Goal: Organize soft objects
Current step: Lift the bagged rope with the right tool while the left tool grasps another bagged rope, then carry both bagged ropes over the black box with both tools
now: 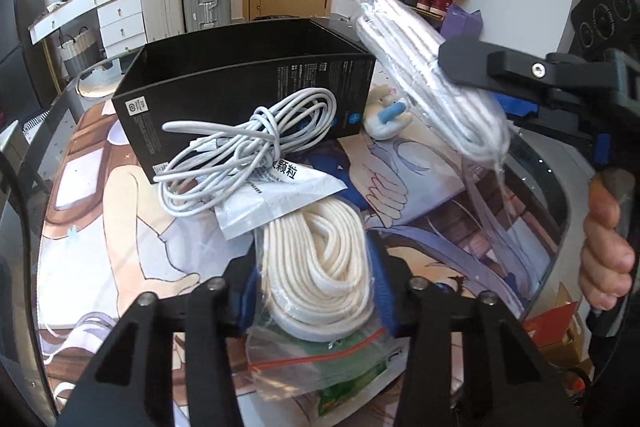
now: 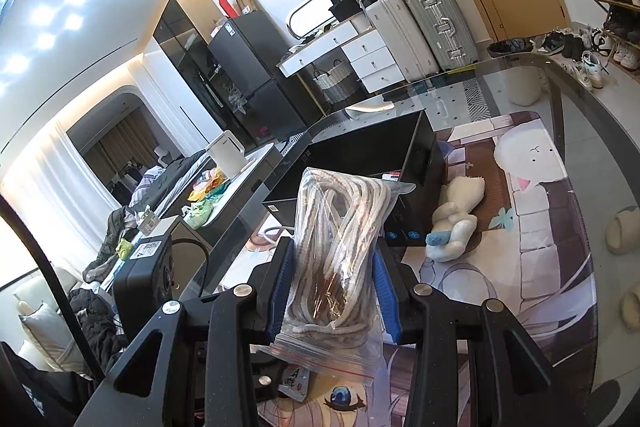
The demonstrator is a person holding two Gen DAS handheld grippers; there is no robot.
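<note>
Left gripper (image 1: 316,291), bottom centre of the left wrist view, pinches a zip bag of cream rope (image 1: 320,267) between its blue pads (image 1: 382,287); bag lies on the desk mat (image 1: 100,227), atop a green packet (image 1: 352,383). Just above it, a white printed sachet (image 1: 272,199), then a loose white cable bundle (image 1: 244,147) leaning against the open black box (image 1: 240,75) at frame centre. A small white plush toy (image 1: 386,115) sits right of the box.

Right gripper (image 2: 332,291), bottom centre of the right wrist view, is clamped on a second zip bag of white rope (image 2: 340,239), held upright off the desk, its red seal at the bottom. In the left wrist view this same bag (image 1: 432,75) hangs at upper right, with a hand (image 1: 608,251) on the handle at right edge. Beyond it, the black box (image 2: 360,163) and plush toy (image 2: 456,223) on the anime-print mat (image 2: 540,227). The glass desk (image 2: 520,75) edge curves past it at upper right.
</note>
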